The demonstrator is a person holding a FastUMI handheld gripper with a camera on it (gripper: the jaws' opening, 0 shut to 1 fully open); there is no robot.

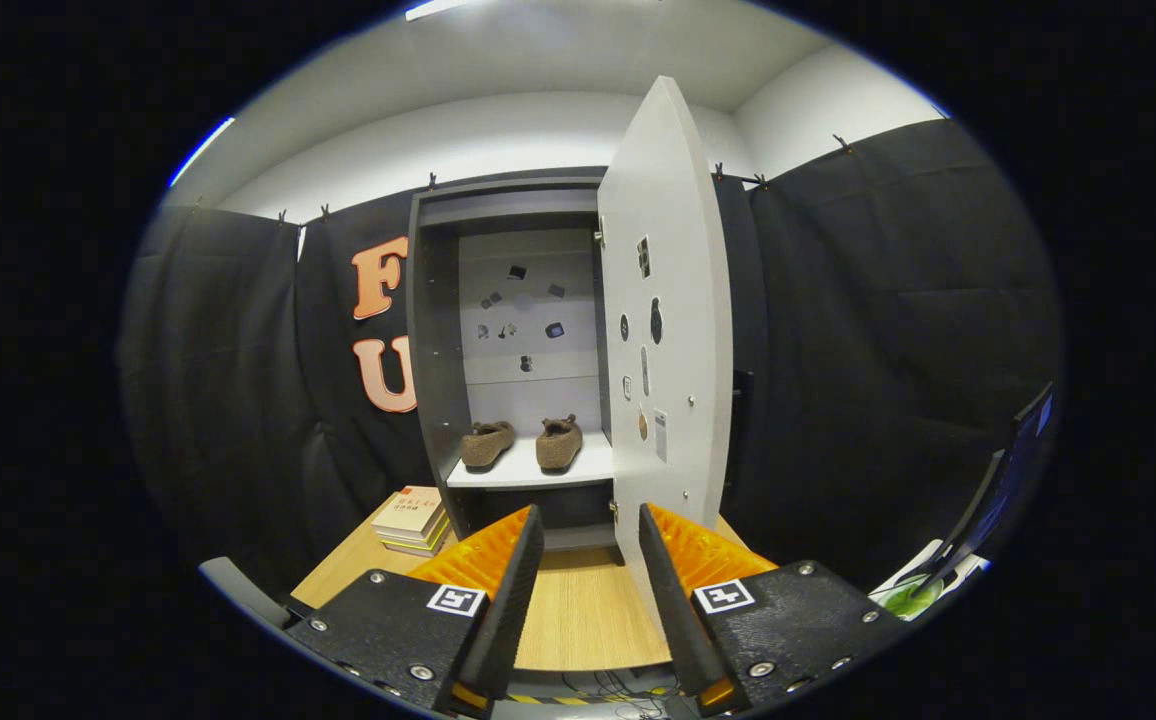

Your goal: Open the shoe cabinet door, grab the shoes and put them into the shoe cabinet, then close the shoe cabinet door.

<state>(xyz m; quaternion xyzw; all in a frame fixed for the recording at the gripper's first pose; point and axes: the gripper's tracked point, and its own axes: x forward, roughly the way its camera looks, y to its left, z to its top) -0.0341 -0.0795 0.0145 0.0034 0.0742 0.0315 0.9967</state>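
Small dark items (521,300) on the cabinet's back wall (528,390) are unidentifiable.

Brown shoes (523,443); grey cabinet (433,330); white door (673,300).

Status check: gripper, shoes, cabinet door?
Gripper open, empty. Two brown fuzzy slippers on white cabinet shelf. White cabinet door open, just ahead of fingers. Nothing in the door's way.

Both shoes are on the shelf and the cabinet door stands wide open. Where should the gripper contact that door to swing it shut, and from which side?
Probably the door at its free edge, nearest the fingers and away from the hinges by the cabinet, where leverage looks greatest. Come from the outer face, turned toward the black wall, and push toward the shoes. The gripper is open with nothing between its fingers.
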